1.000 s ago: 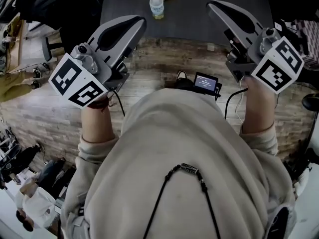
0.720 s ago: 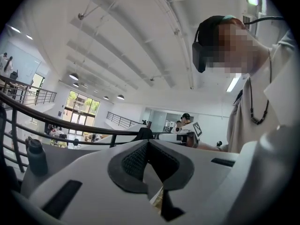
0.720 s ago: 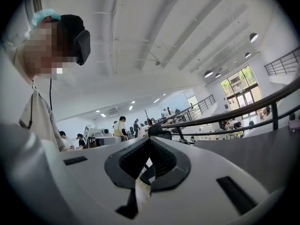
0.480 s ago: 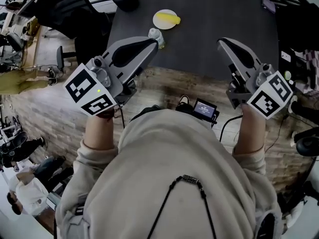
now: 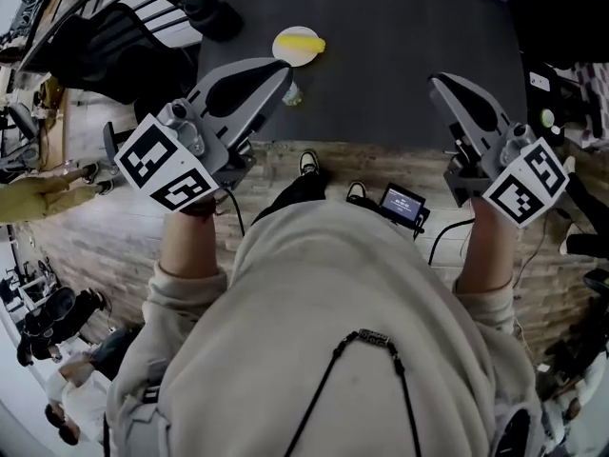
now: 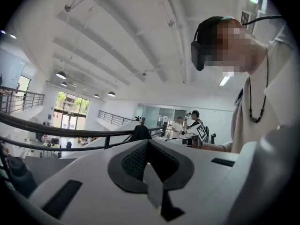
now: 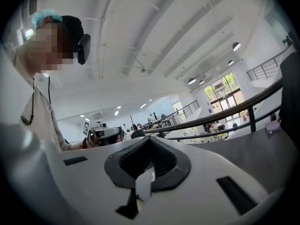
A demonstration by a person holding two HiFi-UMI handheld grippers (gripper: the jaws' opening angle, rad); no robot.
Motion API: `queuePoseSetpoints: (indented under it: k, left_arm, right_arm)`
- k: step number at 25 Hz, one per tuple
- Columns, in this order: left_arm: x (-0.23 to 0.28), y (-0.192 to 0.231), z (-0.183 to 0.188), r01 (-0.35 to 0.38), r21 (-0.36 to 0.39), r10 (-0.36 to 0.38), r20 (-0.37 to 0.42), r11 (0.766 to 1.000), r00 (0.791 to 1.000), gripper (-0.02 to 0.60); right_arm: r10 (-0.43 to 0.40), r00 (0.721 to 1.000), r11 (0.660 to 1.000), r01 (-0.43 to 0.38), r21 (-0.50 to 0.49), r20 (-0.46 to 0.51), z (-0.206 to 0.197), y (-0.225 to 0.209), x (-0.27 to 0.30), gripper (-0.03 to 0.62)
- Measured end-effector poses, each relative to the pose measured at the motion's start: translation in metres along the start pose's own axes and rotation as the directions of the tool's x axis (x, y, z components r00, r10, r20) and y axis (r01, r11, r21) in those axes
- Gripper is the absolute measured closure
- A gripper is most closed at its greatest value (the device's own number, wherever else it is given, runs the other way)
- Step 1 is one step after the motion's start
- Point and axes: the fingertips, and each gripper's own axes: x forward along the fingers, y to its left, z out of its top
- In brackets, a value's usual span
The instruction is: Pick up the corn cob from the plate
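A dark, matt worktop fills the top of the head view, flat and mostly bare. A round pale plate sits on it, and the yellow corn cob lies across the plate, smooth and oblong. From the plate, the worktop's straight front edge runs below, and past that edge lies a floor of wood-look planks in mixed brown and grey. To the right of the plate the dark surface stretches away open.

Just below the plate a small clear bottle stands near the front edge, partly hidden by the left tool. This tool's tip hangs close below the plate, apart from it. In its own view the ribbed dark pads meet with nothing between them, so it is closed and empty. The right tool is well to the right of the plate, above the front edge. Its pads are also pressed together on nothing. Both tools have smooth pale-grey shells, each with a black-and-white marker cube behind.

Further below the plate, beyond the edge, a small black device with a lit screen sits by the person's pale sweatshirt.

The tool views show a high white ceiling with long beams, round hanging lamps and a dark railing.
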Motion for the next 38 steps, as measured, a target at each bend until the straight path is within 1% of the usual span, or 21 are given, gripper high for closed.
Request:
queuePoseSetpoints:
  k: [2,4,7,9,12,15,20,26,32,34,37,38]
  left_arm:
    - [0.003,0.018,-0.001,0.068,-0.003,-0.068,0.014,0.998,0.998,0.581]
    - [0.006,0.049,0.011,0.123,-0.009,-0.123,0.034,0.992,0.992,0.581]
    - [0.001,0.090,0.032,0.193,0.006,-0.193,0.058,0.981,0.980,0.581]
    - [-0.003,0.109,0.034,0.232,0.009,-0.233,0.053,0.973,0.971,0.581]
    - [-0.006,0.132,0.031,0.270,-0.020,-0.269,0.036,0.963,0.962,0.581]
    - [-0.004,0.142,0.031,0.290,-0.037,-0.289,0.026,0.956,0.957,0.581]
    - [0.000,0.134,0.029,0.321,-0.039,-0.321,0.014,0.946,0.947,0.581]
    - [-0.001,0.126,0.026,0.334,-0.052,-0.333,0.019,0.941,0.943,0.581]
    - [-0.006,0.129,0.020,0.311,-0.093,-0.309,0.033,0.946,0.950,0.580]
    - [-0.015,0.129,0.026,0.305,-0.102,-0.303,0.034,0.947,0.952,0.581]
    - [-0.030,0.130,0.045,0.289,-0.084,-0.287,0.036,0.954,0.957,0.581]
    - [-0.030,0.131,0.045,0.280,-0.082,-0.278,0.037,0.956,0.960,0.581]
  right_arm:
    - [-0.066,0.998,0.996,0.066,-0.061,-0.003,0.004,0.000,0.012,0.579]
    - [-0.111,0.994,0.990,0.112,-0.092,0.010,0.024,-0.005,0.037,0.579]
    - [-0.133,0.991,0.984,0.135,-0.120,0.024,0.046,0.000,0.081,0.579]
    - [-0.158,0.987,0.976,0.159,-0.148,0.015,0.051,0.004,0.105,0.579]
    - [-0.180,0.984,0.968,0.177,-0.175,0.004,0.060,0.009,0.133,0.579]
    - [-0.185,0.982,0.962,0.176,-0.209,-0.027,0.060,0.010,0.151,0.577]
    - [-0.193,0.981,0.959,0.182,-0.217,-0.033,0.063,0.012,0.156,0.577]
    - [-0.191,0.980,0.959,0.173,-0.225,-0.061,0.061,0.014,0.158,0.577]
    - [-0.185,0.979,0.961,0.161,-0.224,-0.091,0.059,0.016,0.165,0.577]
    - [-0.178,0.978,0.963,0.150,-0.226,-0.108,0.064,0.024,0.171,0.577]
    - [-0.167,0.981,0.960,0.138,-0.245,-0.103,0.078,0.037,0.181,0.577]
    - [-0.164,0.981,0.959,0.134,-0.248,-0.102,0.078,0.036,0.181,0.577]
